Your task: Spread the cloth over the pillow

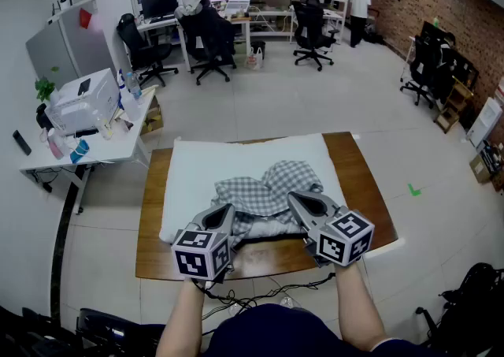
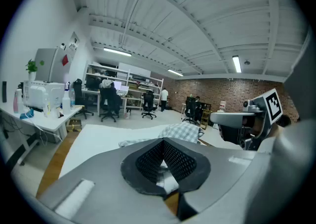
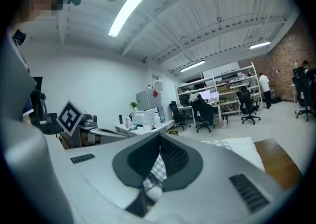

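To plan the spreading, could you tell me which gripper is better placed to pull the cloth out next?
Probably the left gripper: like the right gripper it pinches the checked cloth, but most bare pillow lies on its side.

Head view: from your head, steeply down on the table.
Left gripper view: low, close behind its jaws, facing the far shelves.
Right gripper view: the same.
Shared: you see cloth, pillow and shelves in all.

Open pillow left and beyond — bunched cloth centre
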### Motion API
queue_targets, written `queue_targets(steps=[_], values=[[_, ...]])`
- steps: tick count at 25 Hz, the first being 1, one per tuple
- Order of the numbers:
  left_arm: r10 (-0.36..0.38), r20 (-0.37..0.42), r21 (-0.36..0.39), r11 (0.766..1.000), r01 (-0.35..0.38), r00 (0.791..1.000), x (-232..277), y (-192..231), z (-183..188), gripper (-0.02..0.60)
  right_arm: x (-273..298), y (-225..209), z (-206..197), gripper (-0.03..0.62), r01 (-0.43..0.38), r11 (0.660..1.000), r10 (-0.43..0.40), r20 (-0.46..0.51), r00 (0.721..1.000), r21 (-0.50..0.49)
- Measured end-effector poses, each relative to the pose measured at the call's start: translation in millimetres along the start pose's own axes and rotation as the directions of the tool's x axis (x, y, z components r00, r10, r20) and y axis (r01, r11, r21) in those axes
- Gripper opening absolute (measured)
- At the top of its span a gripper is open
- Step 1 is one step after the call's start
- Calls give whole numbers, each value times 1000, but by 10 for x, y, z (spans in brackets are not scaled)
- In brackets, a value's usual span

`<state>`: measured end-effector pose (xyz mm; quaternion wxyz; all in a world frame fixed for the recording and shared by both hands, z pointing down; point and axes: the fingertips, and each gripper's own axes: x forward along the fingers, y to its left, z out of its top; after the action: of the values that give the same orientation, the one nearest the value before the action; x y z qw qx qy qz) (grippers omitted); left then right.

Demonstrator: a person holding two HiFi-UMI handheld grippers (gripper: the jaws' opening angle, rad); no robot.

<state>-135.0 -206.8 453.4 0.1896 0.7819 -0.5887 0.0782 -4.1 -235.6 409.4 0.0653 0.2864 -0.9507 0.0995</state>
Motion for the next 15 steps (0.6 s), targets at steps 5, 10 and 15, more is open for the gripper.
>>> queue_targets(steps=[5,10,15], values=[[58,-6,23,998,-58,998,90,199,-152,6,79,-132,-92,2,32,999,-32,-10,999,3],[104,-46,82,992,-100,994,195,322,-437,13,35,-230,-257,32,74,997,-73,-26,997,33],[124,-49,123,985,-117,991,338,402,-597,149,8,-296,-342,40,105,994,-103,-45,994,35]])
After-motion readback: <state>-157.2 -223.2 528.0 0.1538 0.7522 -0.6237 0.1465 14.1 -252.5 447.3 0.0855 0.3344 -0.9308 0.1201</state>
